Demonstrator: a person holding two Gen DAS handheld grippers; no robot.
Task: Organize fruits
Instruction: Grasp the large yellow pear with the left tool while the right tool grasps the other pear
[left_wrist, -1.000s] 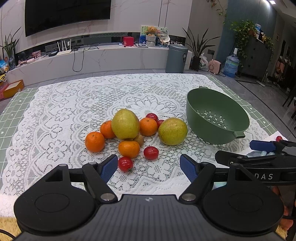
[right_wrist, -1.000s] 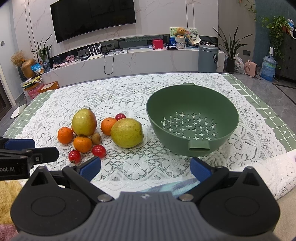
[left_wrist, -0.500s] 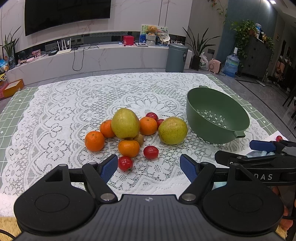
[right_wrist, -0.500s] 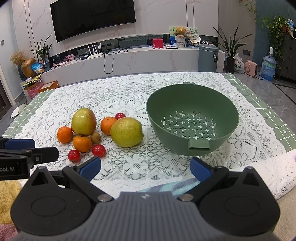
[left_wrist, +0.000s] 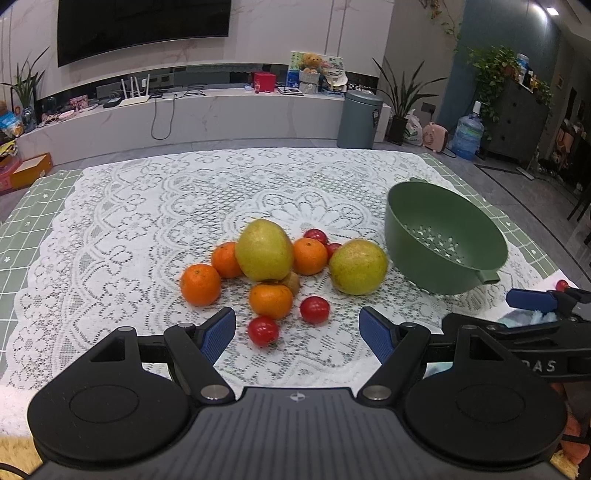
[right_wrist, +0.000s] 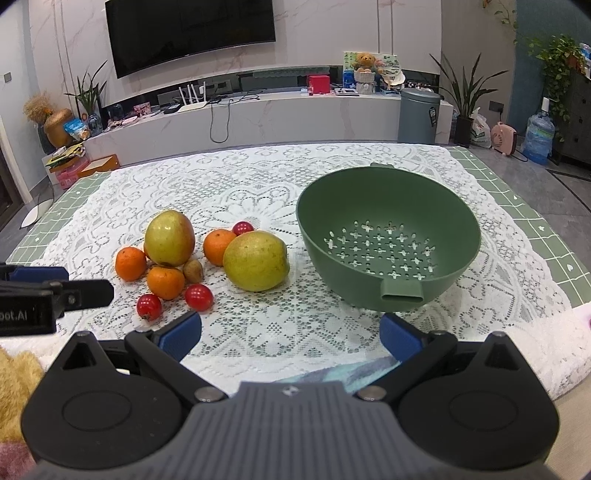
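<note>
I hold my left gripper (left_wrist: 297, 328) wide open and empty, low over the lace cloth (left_wrist: 147, 221), just in front of the fruit pile. The nearest small red fruit (left_wrist: 263, 331) sits between its blue fingers. My right gripper (right_wrist: 290, 334) is wide open and empty too, near the green bowl (right_wrist: 458, 221). The bowl has no fruit in it. The big yellow-green fruit (right_wrist: 255, 260) lies beside the bowl, with the oranges (right_wrist: 165, 282) close by.

Bare lace (right_wrist: 295, 332) before colander (right_wrist: 388, 206); fruit cluster (right_wrist: 184, 258) crowds its left.
</note>
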